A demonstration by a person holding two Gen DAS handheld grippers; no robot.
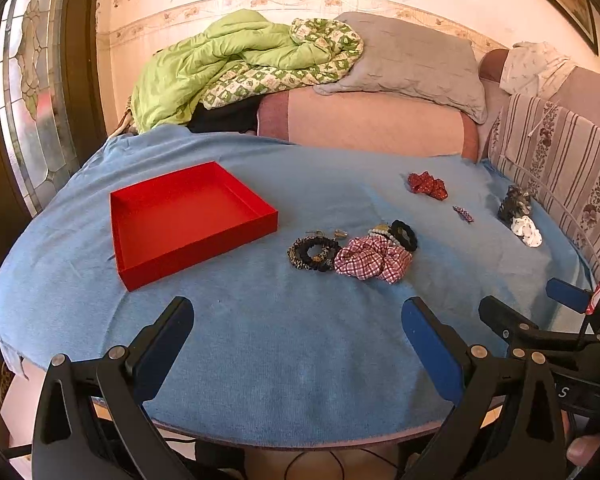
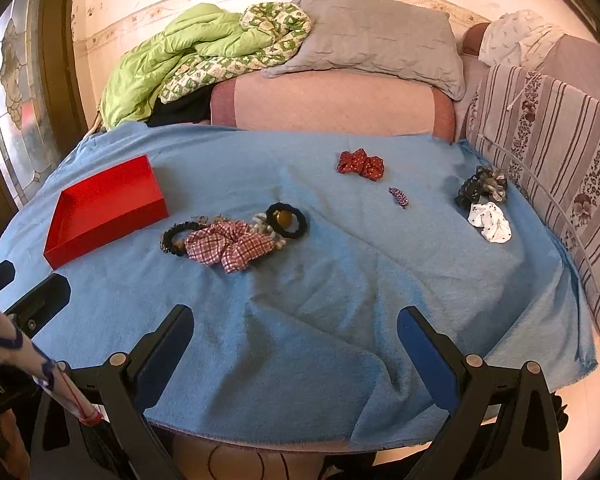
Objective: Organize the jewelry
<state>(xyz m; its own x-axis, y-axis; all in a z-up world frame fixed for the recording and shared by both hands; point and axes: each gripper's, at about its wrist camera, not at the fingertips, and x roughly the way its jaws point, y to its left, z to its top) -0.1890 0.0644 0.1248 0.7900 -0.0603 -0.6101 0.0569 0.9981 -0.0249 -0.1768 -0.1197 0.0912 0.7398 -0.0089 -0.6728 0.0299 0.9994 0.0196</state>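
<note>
Both the left claw [image 1: 296, 320] and the right claw [image 2: 294, 328] hang spread wide and empty over the near edge of the counter, which is draped in a blue cloth [image 1: 260, 360]. The red tray [image 1: 188, 216] sits bare on the cloth; just right of it lies a cluster of a black-and-gold scrunchie [image 1: 314, 254], a pink checked scrunchie [image 1: 374, 258], a pearl bracelet [image 1: 384, 234] and a black hair tie [image 1: 405, 234]. Farther right of the tray, well apart, lie a red scrunchie [image 2: 360, 165], a small purple clip [image 2: 399, 197], a grey scrunchie [image 2: 482, 191] and a white one [image 2: 490, 222].

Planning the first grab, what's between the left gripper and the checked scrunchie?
Only bare blue cloth lies between the open left gripper and the checked scrunchie, seen in the left wrist view.
</note>
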